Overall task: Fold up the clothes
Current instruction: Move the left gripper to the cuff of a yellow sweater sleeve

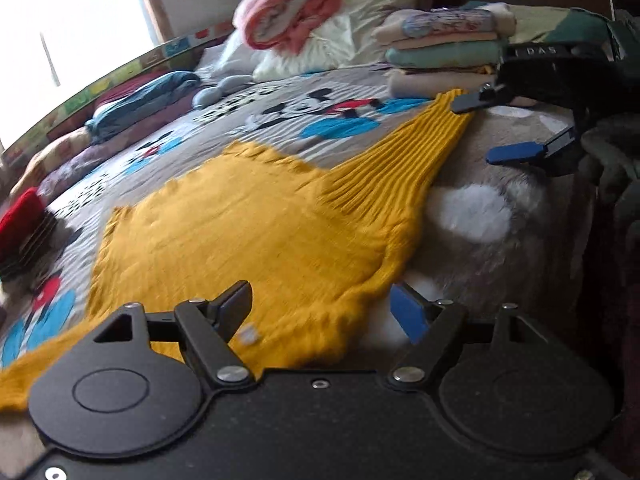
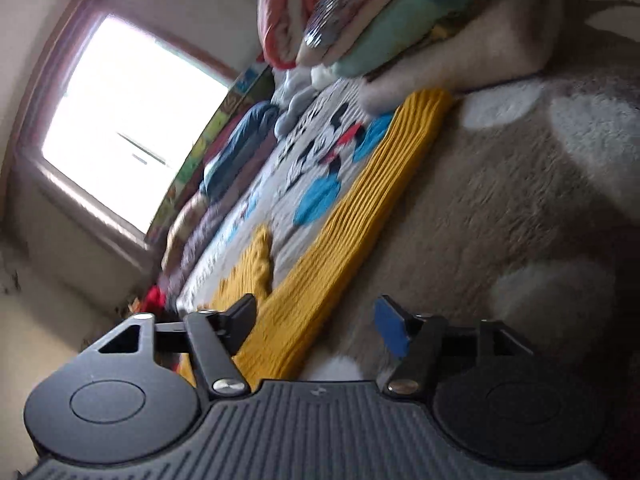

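Above the yellow sweater, left gripper and tilted right gripper hang with jaws apart, empty.

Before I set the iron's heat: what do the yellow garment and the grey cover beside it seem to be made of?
Yellow garment: looks like a matte knit, wool or acrylic; its long section shows raised ribs, its body fine stitch rows. Grey cover: looks like plush fleece or faux fur, with a fuzzy pile and white patches. Fibre content cannot be told.

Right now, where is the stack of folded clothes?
In the left wrist view the stack of folded clothes sits upper right on the bed, just beyond the yellow sweater sleeve's end, beside the pink blanket.
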`<state>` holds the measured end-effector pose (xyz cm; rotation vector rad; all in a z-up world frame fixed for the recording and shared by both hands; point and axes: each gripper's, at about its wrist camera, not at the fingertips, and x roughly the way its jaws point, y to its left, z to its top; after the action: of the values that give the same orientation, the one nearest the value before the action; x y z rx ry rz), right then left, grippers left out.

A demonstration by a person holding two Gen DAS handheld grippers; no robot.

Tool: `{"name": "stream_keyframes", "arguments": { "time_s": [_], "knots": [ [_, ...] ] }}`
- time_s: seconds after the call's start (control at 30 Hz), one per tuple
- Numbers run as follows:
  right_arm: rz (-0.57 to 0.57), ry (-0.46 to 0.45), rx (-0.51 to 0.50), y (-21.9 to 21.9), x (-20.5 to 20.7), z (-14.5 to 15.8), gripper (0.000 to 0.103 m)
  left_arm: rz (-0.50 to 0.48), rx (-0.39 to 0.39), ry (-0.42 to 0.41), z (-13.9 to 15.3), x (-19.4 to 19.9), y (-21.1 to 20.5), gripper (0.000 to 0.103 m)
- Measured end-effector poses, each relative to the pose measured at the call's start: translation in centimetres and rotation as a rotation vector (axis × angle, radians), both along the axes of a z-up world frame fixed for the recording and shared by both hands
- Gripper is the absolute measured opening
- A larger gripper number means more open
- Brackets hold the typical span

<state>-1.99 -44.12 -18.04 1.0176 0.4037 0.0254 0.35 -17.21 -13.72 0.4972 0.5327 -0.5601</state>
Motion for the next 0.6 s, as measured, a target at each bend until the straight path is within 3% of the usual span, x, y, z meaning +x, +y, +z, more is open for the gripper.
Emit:
{"name": "stream_keyframes", "arguments": {
  "time_s": [0.23,0.6],
  "knots": [
    [-0.087,-0.075,0.093,-3.2,-0.3,-0.5,0.073,-0.131,0.146,-0.076,-0.2,0.7,-6.4,0.076],
    [-0.197,-0.107,0.170,-6.8,-1.3,-2.1,0.080,-0.203,0.189,0.022,-0.5,5.0,-14.2,0.066]
  ]
}}
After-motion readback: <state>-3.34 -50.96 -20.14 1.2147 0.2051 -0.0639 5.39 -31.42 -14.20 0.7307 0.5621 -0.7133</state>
